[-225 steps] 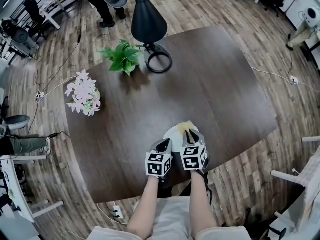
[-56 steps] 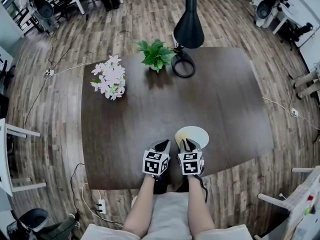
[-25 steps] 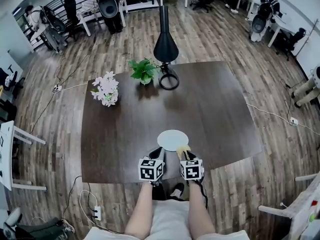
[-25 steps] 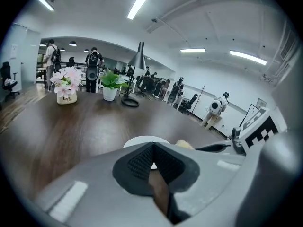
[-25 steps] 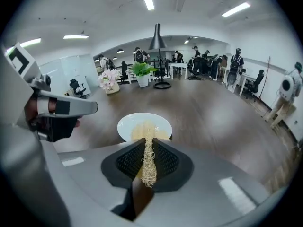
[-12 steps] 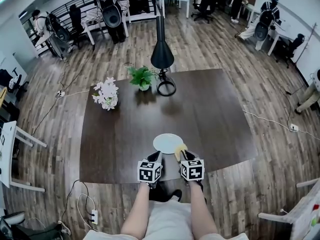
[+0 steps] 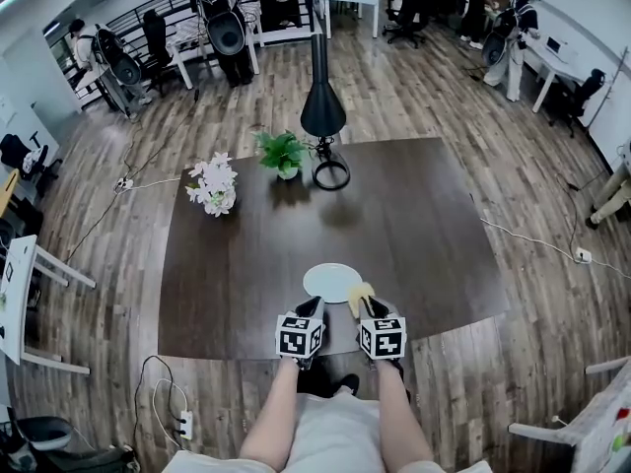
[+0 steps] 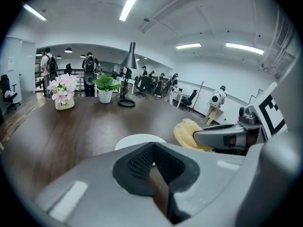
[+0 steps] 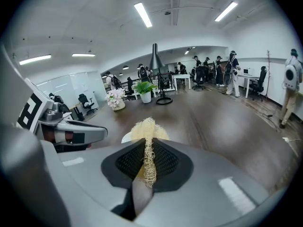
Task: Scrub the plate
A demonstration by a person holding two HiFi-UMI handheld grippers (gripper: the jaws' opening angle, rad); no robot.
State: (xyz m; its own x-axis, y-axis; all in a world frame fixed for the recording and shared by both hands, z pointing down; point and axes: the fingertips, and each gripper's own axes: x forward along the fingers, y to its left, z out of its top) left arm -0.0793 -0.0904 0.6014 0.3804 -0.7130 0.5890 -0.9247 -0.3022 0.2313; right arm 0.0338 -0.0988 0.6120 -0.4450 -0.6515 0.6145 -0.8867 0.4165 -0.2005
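The right gripper (image 7: 368, 310) clamps the scrubber (image 7: 359, 296) just beside the plate (image 7: 330, 282); the left gripper (image 7: 315, 309) is closed on nothing. Next, I think, the scrubber must press onto the plate.

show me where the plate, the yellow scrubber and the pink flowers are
plate (image 7: 330, 281), head view, middle of its white face
yellow scrubber (image 9: 147, 128), right gripper view, fluffy tip past the jaws
pink flowers (image 7: 213, 182), head view, middle of the bunch
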